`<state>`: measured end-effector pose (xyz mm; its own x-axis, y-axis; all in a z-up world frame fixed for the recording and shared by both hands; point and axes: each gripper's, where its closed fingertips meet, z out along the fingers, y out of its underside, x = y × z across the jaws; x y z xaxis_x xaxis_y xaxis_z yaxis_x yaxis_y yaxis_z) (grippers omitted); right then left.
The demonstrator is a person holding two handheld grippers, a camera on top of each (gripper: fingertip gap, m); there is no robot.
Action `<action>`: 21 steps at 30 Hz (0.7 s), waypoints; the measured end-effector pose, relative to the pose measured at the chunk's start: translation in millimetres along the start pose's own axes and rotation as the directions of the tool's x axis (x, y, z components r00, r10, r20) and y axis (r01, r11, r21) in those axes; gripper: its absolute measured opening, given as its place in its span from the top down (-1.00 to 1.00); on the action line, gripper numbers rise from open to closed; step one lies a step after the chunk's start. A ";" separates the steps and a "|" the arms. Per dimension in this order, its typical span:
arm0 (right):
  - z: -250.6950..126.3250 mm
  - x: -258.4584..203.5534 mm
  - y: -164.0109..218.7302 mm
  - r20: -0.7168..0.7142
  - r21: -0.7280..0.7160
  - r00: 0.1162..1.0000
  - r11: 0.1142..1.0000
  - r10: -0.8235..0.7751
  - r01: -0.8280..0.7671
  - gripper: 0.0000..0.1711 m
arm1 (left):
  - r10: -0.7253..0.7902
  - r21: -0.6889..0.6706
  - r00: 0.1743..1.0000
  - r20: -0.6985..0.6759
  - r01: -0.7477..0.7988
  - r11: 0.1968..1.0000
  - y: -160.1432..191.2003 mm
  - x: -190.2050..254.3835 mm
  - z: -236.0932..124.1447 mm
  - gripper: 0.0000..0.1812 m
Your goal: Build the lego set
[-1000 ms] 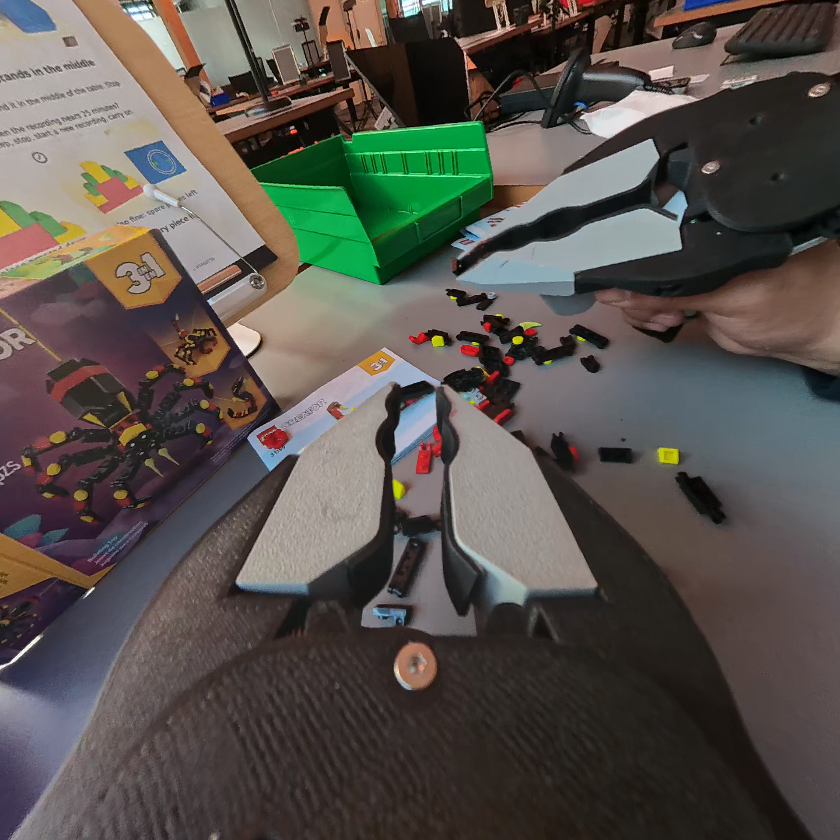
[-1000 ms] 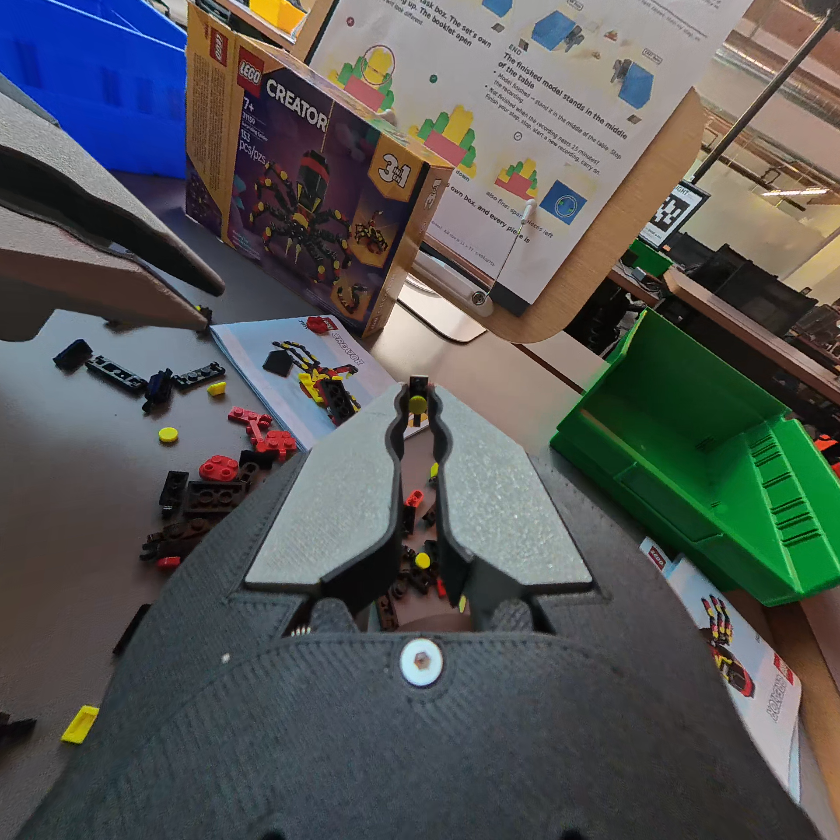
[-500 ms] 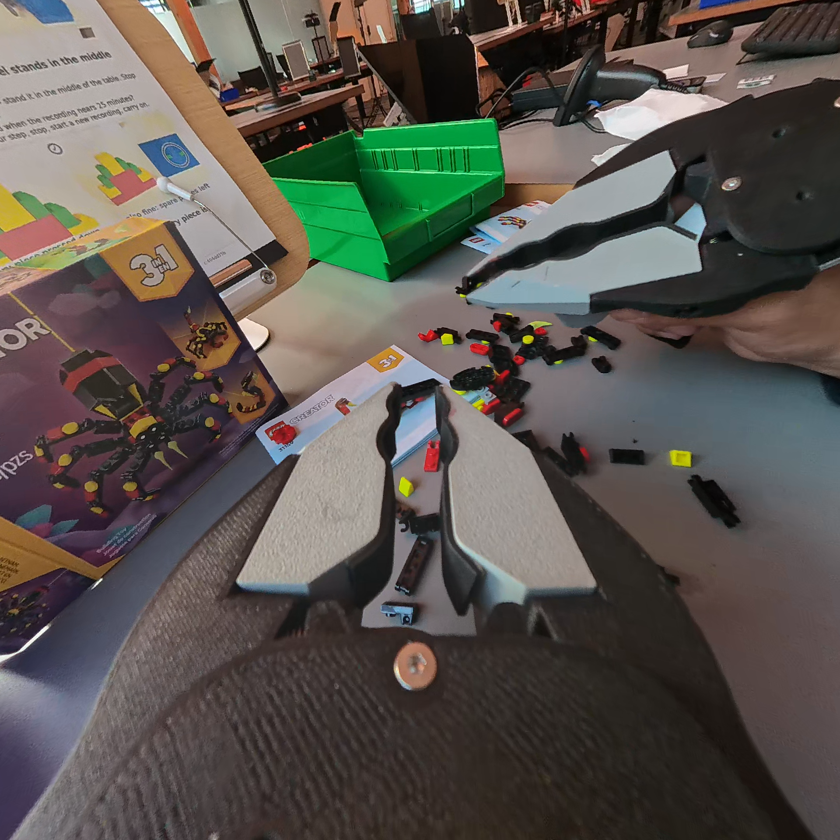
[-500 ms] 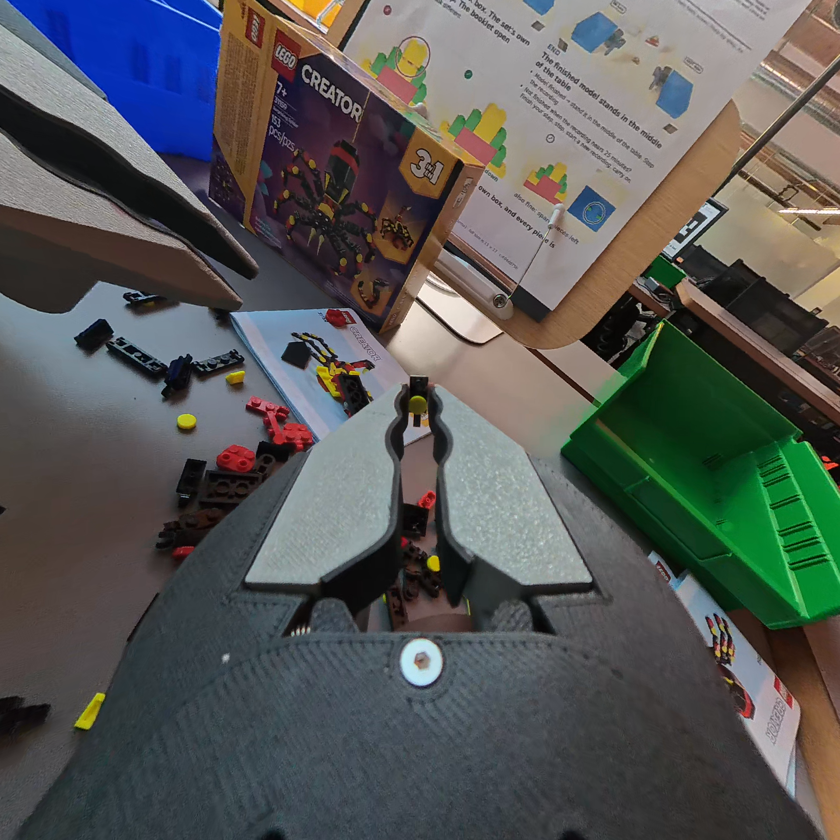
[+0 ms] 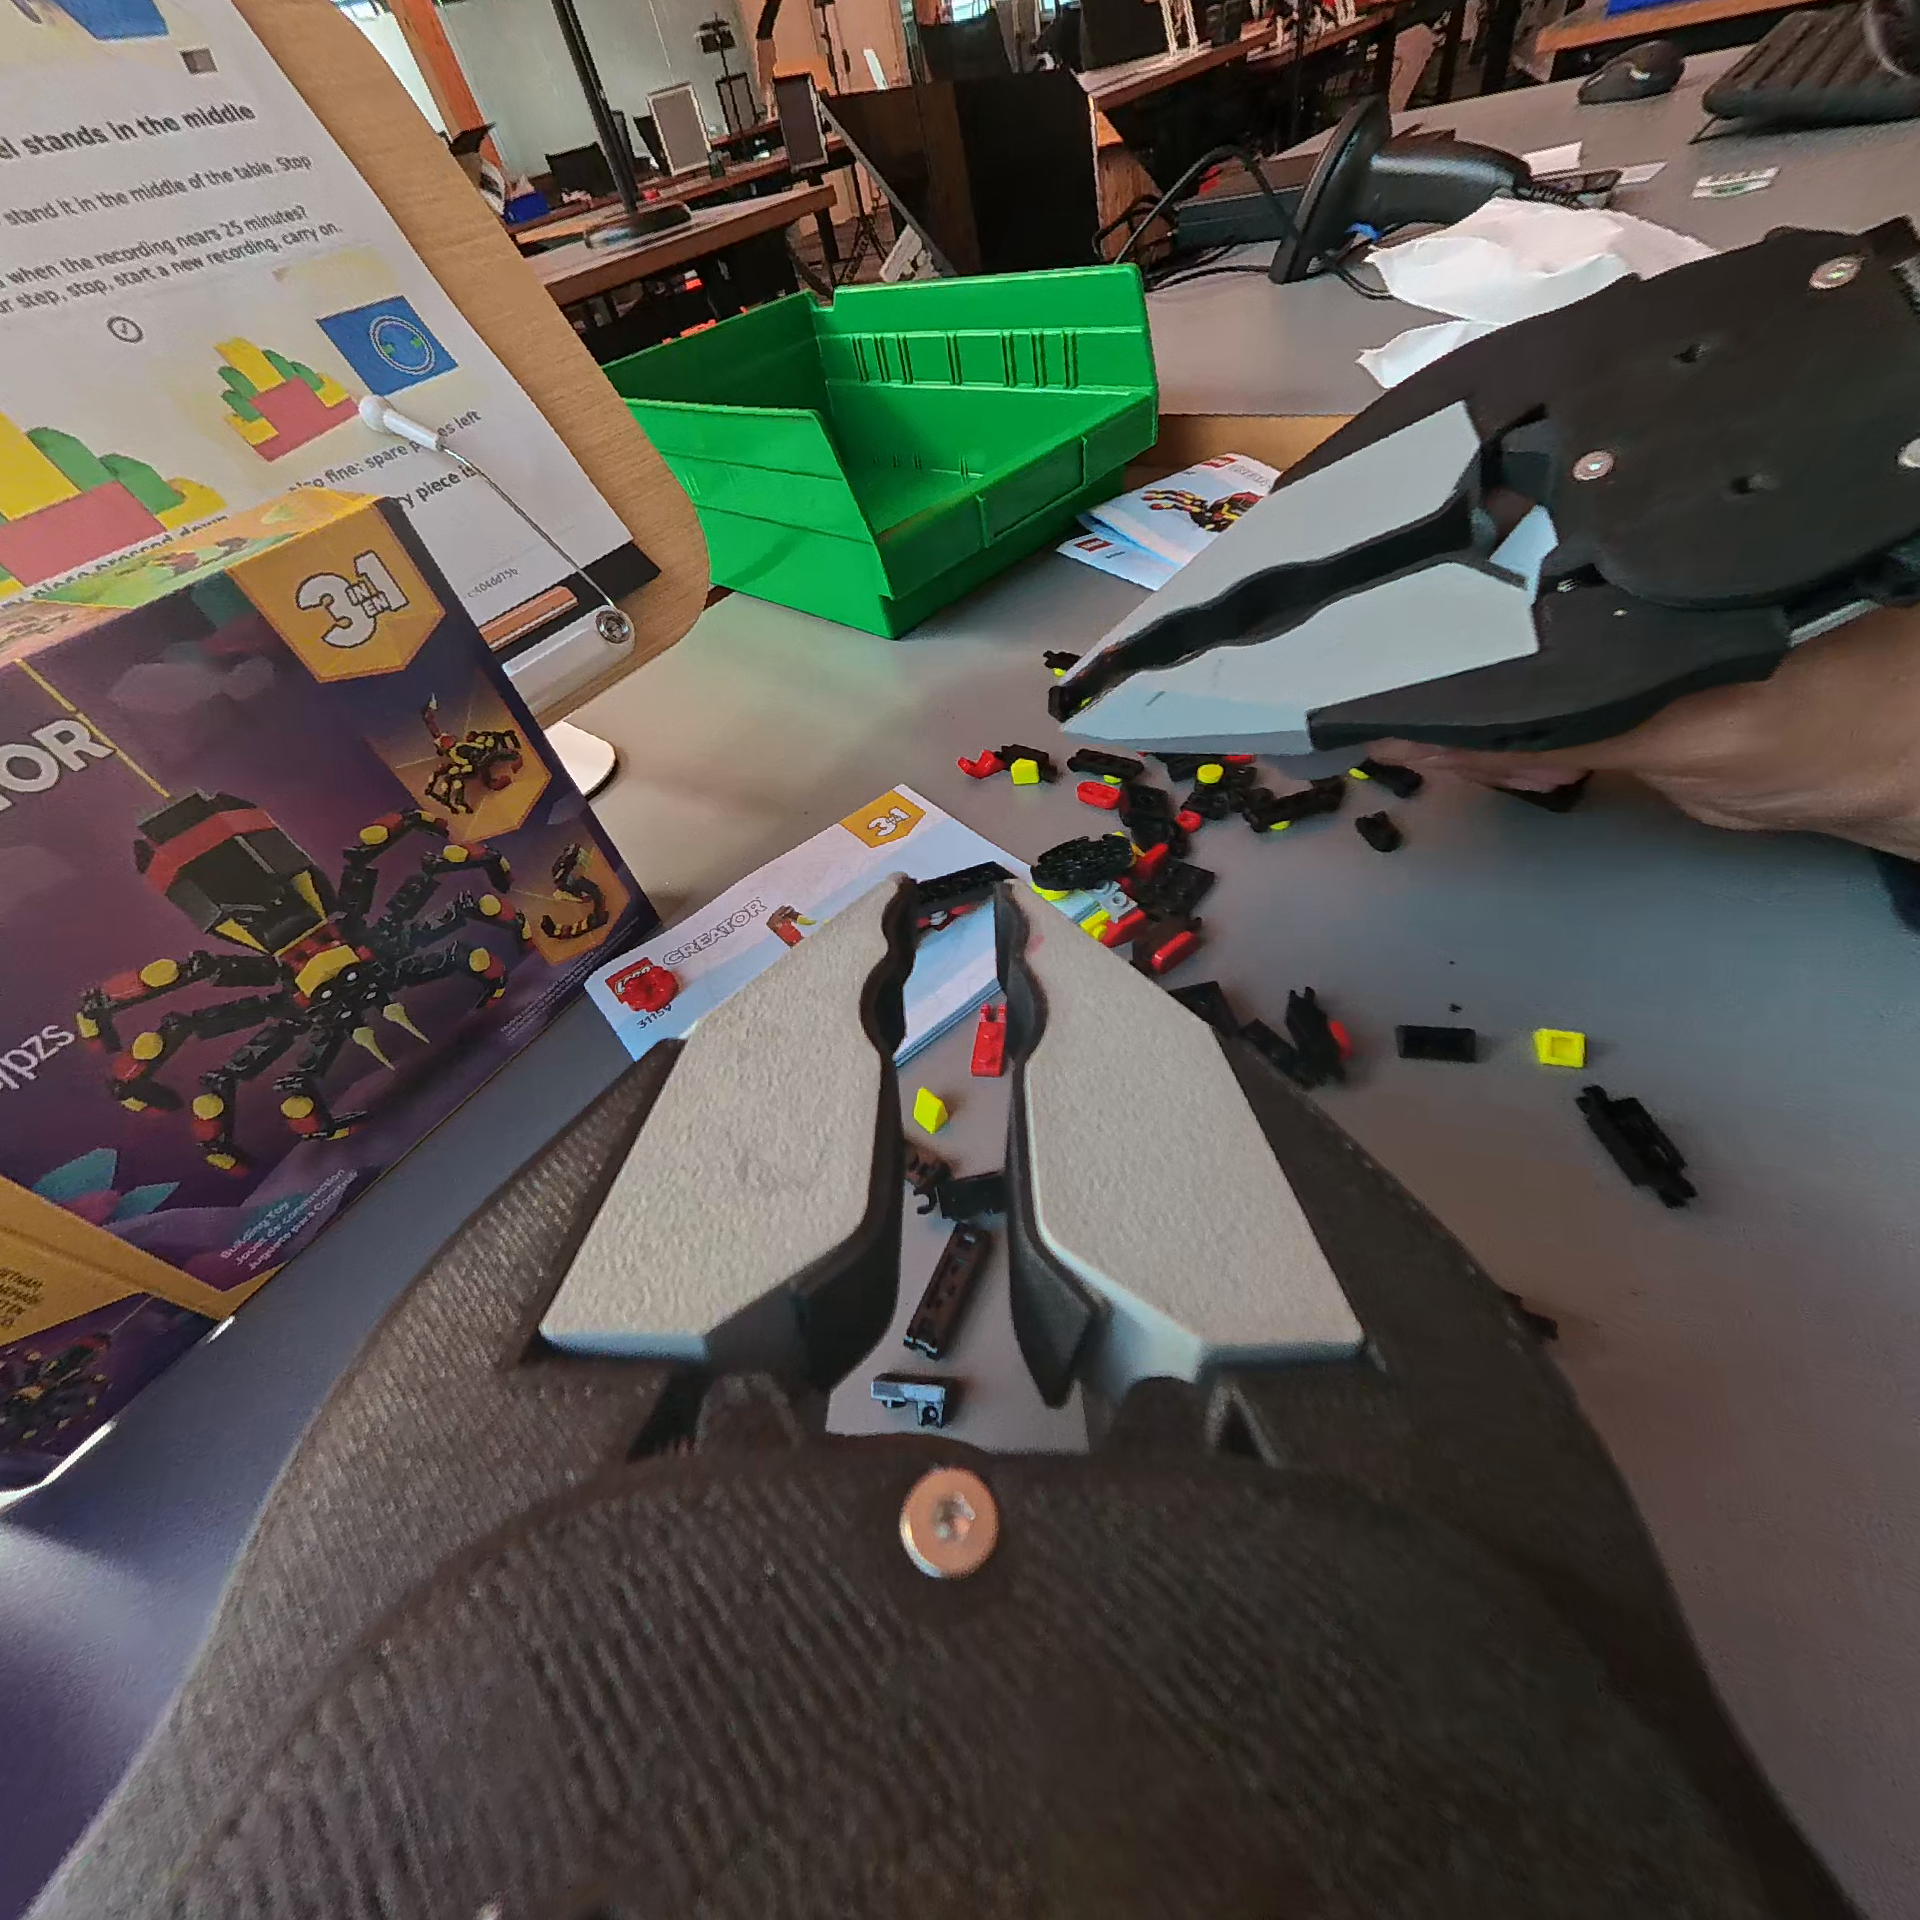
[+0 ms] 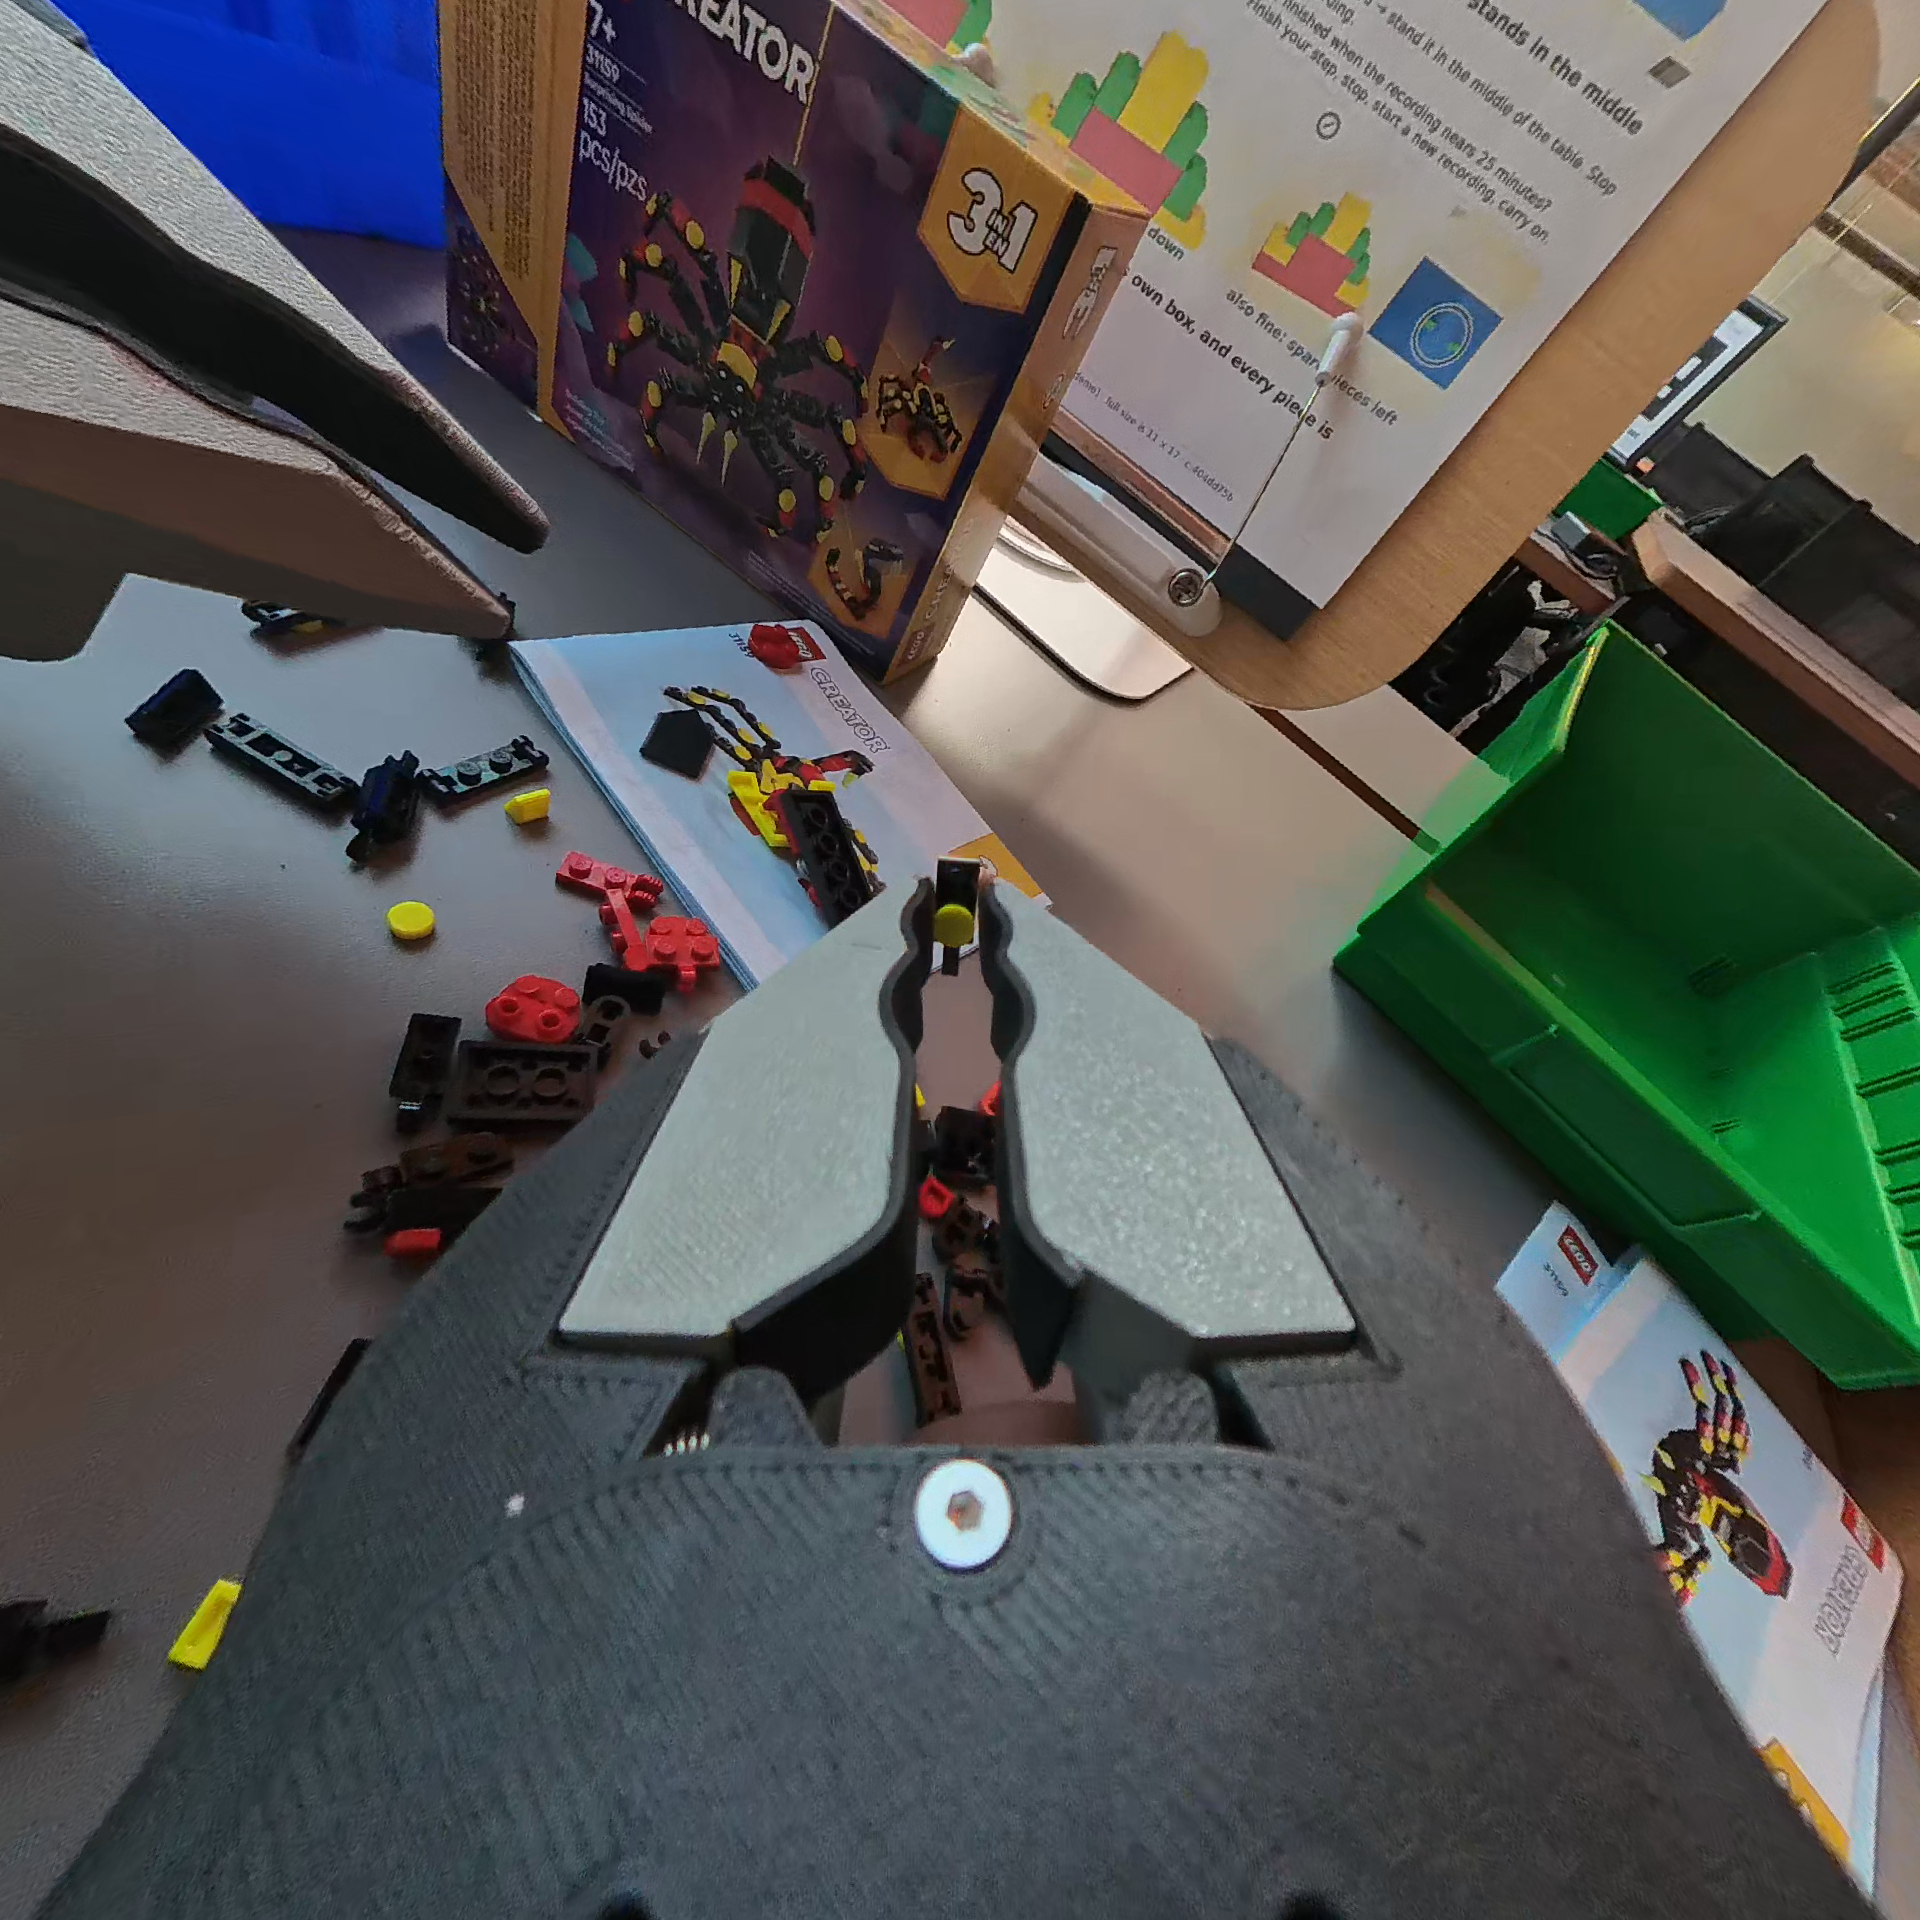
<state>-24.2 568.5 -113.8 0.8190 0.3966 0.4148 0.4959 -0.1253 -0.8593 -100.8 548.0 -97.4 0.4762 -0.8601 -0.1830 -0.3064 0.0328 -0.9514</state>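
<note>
Nearest you: your right gripper (image 6: 951,914), fingers pinched on a small black piece with a yellow round stud (image 6: 953,920), held up off the table, presumably so it can be joined to something.

Your left gripper (image 5: 951,904): fingers parted by a narrow gap with nothing between them, hovering over the table (image 5: 1714,1351). Through the gap you see a black strip (image 5: 948,1288), a yellow wedge (image 5: 928,1110) and a small red piece (image 5: 988,1039) lying below.

Next out: the loose pieces (image 6: 520,1070), black, red and yellow, scattered flat within reach of both grippers. No started model is apparent among them.

Beyond: the instruction booklet (image 6: 717,748), closed, a few pieces resting on its cover. A second booklet (image 6: 1745,1538) lies by the green bin (image 6: 1683,935).

Farthest: the set's box (image 6: 790,312) standing upright, and a sheet on a wooden board (image 6: 1621,416) behind it.

Hard to make out: the held piece's exact shape, since the fingertips cover its sides; the pile under your right gripper is also hidden.
</note>
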 end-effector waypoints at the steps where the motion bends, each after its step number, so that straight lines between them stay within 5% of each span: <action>1: 0.4 -0.1 0.4 0.001 -0.003 1.000 1.000 -0.001 0.001 0.93 | 0.001 -0.001 1.000 0.000 -0.001 1.000 0.1 0.2 0.0 0.87; 21: -0.6 4.9 -0.1 -0.027 0.004 1.000 1.000 0.013 -0.012 0.75 | 0.017 -0.001 1.000 0.005 -0.017 1.000 0.0 1.4 -0.3 0.87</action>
<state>-20.1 569.8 -111.4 0.8327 0.3699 0.4120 0.4845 -0.1264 -0.8656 -100.5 546.6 -97.6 0.4748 -0.8570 -0.2002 -0.3156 0.0466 -0.9477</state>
